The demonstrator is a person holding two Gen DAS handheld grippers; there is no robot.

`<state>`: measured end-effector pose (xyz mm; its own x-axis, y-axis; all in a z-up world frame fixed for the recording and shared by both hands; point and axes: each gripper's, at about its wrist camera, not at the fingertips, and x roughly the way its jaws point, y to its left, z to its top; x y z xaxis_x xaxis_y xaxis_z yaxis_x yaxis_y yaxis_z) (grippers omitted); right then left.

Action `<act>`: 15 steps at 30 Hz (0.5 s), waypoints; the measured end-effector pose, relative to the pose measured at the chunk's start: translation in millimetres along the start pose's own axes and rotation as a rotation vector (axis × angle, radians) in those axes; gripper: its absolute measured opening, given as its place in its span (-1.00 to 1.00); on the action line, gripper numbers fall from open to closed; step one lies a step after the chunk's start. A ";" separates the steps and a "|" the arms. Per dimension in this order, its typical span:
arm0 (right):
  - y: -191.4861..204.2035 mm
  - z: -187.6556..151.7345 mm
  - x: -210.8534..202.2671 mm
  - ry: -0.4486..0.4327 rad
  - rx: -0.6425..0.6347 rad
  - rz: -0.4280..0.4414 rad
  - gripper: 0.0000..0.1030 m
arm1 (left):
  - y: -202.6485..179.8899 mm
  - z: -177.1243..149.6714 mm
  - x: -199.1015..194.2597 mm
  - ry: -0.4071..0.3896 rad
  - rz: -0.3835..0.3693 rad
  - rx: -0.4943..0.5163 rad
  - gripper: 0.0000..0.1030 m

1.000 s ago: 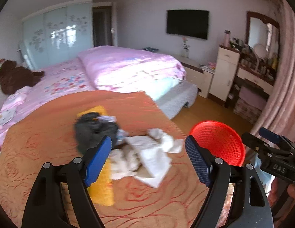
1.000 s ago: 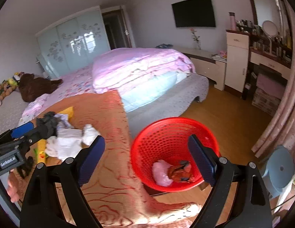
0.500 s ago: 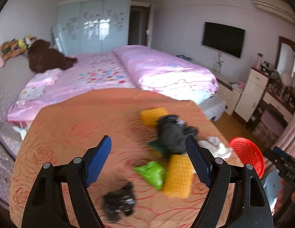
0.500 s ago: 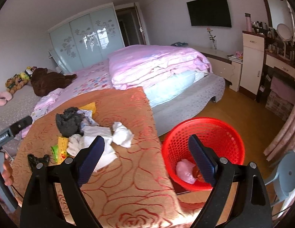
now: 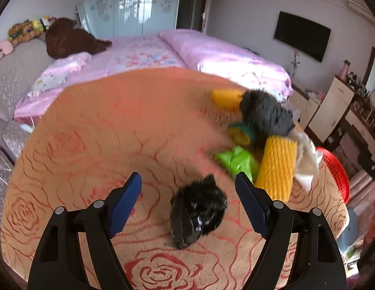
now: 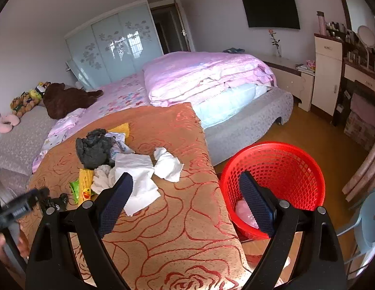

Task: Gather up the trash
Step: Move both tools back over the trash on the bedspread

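Left tongs swing off the tissue pile onto the black wad; right tongs pull back from the basket.

A second ago the left tongs point(image 5: 188, 199) framed the crumpled white tissues point(image 5: 306, 159) and dark grey rag point(image 5: 264, 114); these now sit beyond the right finger, and a crumpled shiny black plastic wad point(image 5: 198, 211) lies between the wide-spread fingers. The right tongs point(image 6: 186, 204) have drawn back and turned left: the round red mesh basket point(image 6: 279, 162), once between their fingers, now lies mostly past the right finger, with the orange rose-patterned counter point(image 6: 177, 229) between them.
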<state>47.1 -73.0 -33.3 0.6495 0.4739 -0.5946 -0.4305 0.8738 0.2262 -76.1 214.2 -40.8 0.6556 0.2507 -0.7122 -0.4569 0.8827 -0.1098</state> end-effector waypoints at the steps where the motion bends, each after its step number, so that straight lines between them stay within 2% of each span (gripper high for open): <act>1: -0.4 -0.5 0.4 0.001 -0.001 0.000 0.69 | 1.0 -2.5 2.9 0.009 -0.003 -0.001 0.48; 3: 0.2 -2.6 1.7 0.007 -0.007 0.000 0.69 | 0.9 -4.2 5.3 0.016 -0.004 0.003 0.42; 8: 1.7 -7.3 8.9 0.030 -0.017 -0.006 0.69 | -2.7 -7.4 10.5 0.046 -0.019 0.016 -0.18; 11: 1.4 -8.2 13.8 0.034 -0.035 -0.021 0.69 | -2.9 -7.5 9.8 0.045 -0.022 0.012 -0.29; 15: -4.0 -4.7 28.6 0.055 -0.054 -0.042 0.68 | -4.2 -5.3 5.9 0.030 -0.030 0.009 -0.32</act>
<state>64.5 -63.4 -54.9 0.6329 0.4285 -0.6449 -0.4376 0.8850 0.1586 -73.4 209.8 -48.2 0.6504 0.2118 -0.7294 -0.4317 0.8932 -0.1255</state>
